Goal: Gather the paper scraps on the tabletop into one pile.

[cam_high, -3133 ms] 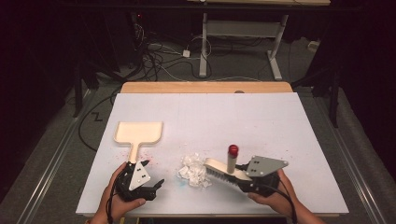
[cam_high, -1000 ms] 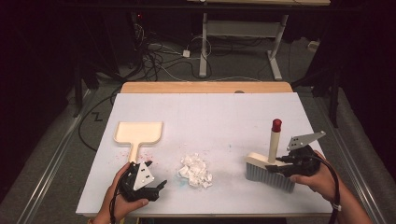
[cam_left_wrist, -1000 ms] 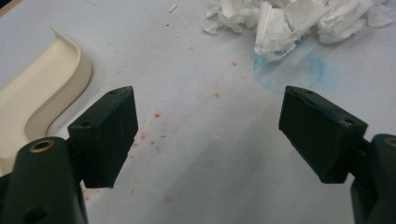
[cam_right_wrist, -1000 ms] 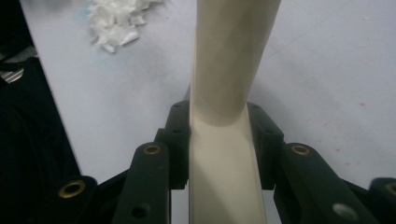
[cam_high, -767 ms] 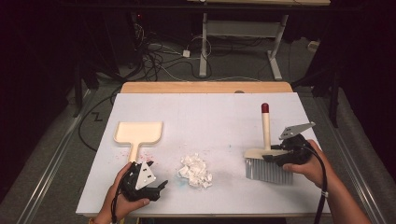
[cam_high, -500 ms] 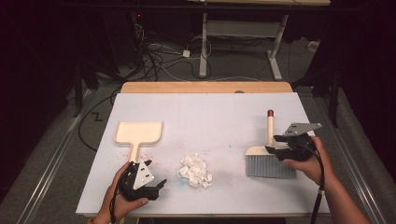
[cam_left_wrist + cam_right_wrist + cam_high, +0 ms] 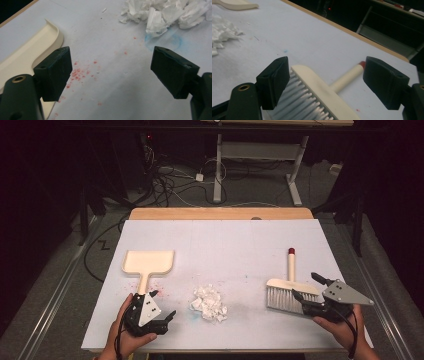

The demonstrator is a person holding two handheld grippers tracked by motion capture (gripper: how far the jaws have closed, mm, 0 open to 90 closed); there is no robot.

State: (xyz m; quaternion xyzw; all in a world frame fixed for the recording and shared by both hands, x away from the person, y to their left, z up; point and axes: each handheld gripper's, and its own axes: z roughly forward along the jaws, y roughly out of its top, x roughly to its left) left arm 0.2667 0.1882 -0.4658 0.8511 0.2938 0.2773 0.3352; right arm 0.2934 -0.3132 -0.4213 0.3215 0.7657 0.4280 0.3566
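A cream brush (image 7: pixel 286 291) lies on the white table at the right, bristles toward me, its red-tipped handle (image 7: pixel 291 256) pointing away. My right gripper (image 7: pixel 308 288) is open just behind the brush head. In the right gripper view the brush (image 7: pixel 322 97) lies between my right gripper's (image 7: pixel 329 75) wide jaws, which do not clamp it. A cream dustpan (image 7: pixel 149 262) lies at the left, handle toward me. My left gripper (image 7: pixel 162 304) is open near that handle. In its own view my left gripper (image 7: pixel 112 67) hovers over bare table, with the dustpan (image 7: pixel 27 52) at left. Crumpled white paper scraps (image 7: pixel 209 303) sit between the two grippers.
The white table top (image 7: pixel 225 245) has a wooden strip (image 7: pixel 220 213) along its far edge. Red specks (image 7: pixel 80 72) and a faint blue mark (image 7: pixel 162 41) stain the surface near the paper scraps (image 7: pixel 170 12). Cables and a table frame (image 7: pixel 260 155) lie on the dark floor beyond.
My right gripper carried the brush from beside the paper pile to the right side, laid it flat and let go. The left gripper stayed almost still.
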